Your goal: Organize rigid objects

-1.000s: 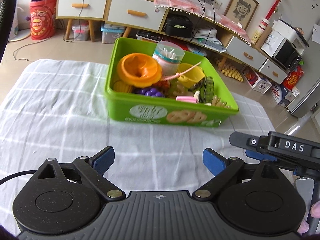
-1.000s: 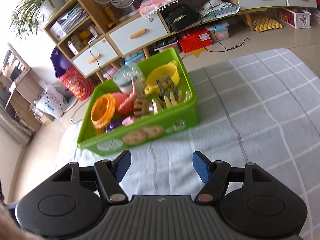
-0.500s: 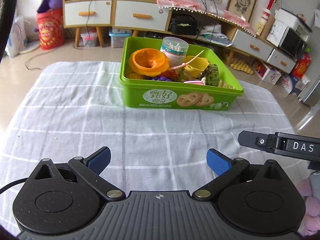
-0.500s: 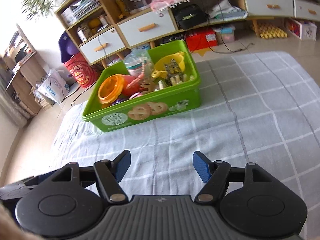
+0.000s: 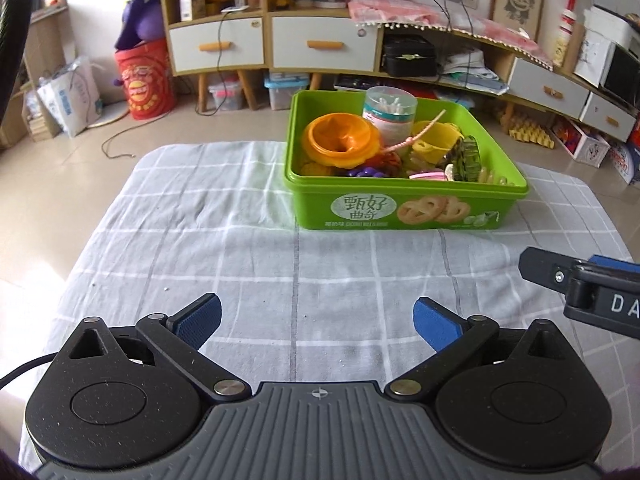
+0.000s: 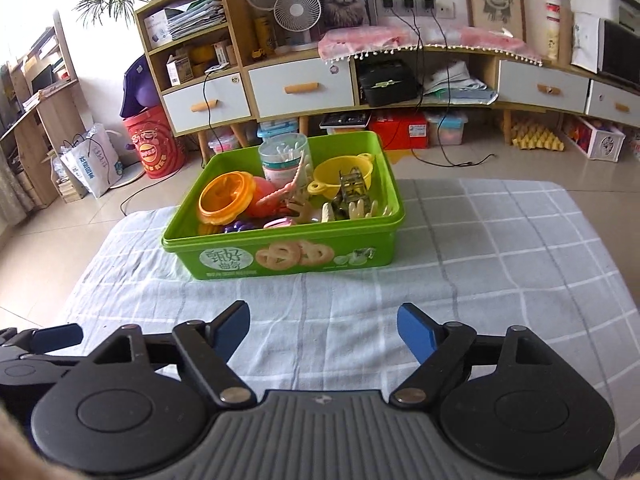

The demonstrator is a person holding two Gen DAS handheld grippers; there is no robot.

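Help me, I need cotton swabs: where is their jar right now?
The cotton swab jar stands upright at the back of the green bin, between the orange cup and the yellow pot.

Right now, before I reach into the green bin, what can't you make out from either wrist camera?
- Bottom of the green bin: both views, buried under the piled toys.
- Purple piece: mostly hidden by the orange bowl and the bin's front wall.
- Right gripper: in the left view, cut off by the right edge.
- Cotton swab jar label: too small to read.
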